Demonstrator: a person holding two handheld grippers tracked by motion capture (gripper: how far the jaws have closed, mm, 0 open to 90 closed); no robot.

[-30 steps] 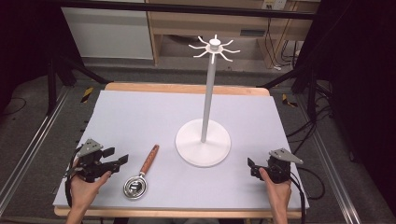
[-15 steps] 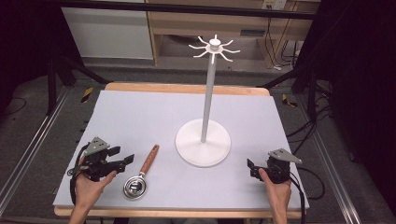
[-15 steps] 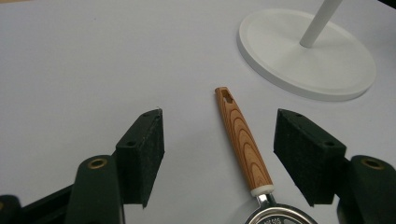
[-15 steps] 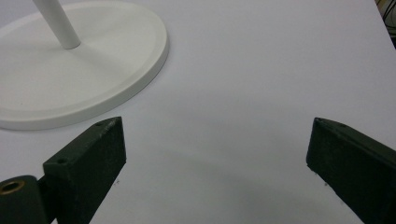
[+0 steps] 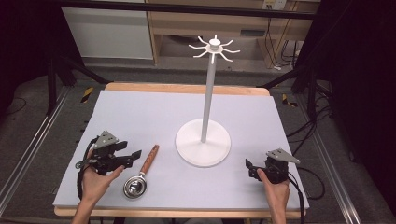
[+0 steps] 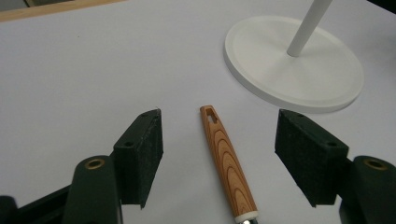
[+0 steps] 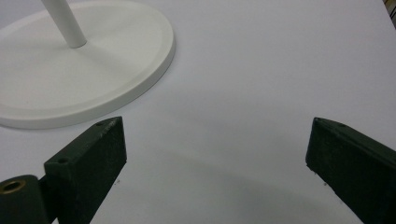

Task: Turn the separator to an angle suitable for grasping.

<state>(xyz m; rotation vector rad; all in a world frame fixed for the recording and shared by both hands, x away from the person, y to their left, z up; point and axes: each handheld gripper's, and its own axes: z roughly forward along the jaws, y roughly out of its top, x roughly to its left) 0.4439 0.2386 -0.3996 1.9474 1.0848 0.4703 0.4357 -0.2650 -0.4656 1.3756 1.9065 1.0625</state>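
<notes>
While the high view looks down on a table (image 5: 140, 112) covered in pale grey, the left gripper (image 5: 136, 154) sits at the near left, held in the person's left hand (image 5: 97, 179), its jaws pointing right toward a strainer (image 5: 140, 171). That strainer lies flat just right of the gripper, its round metal bowl near the front edge and its wooden handle (image 5: 149, 160) angled up and to the far right. A white stand (image 5: 204, 140) rises from a round base at the table's centre, with a tall pole and a ring of hooks at the top. At the near right, the right gripper (image 5: 248, 166) rests in the right hand (image 5: 275, 192), well apart from the stand's base.

From the left gripper view, the left gripper (image 6: 219, 156) has its jaws spread wide, one on each side of the wooden handle (image 6: 226, 161), neither touching it. The handle's slotted tip points away toward the stand (image 6: 294, 60), whose base lies at the far right.

From the right gripper view, the right gripper (image 7: 215, 170) also stands wide, with bare table (image 7: 261, 70) between its jaws. The stand (image 7: 84, 74) sits at the far left, near the left jaw.
</notes>
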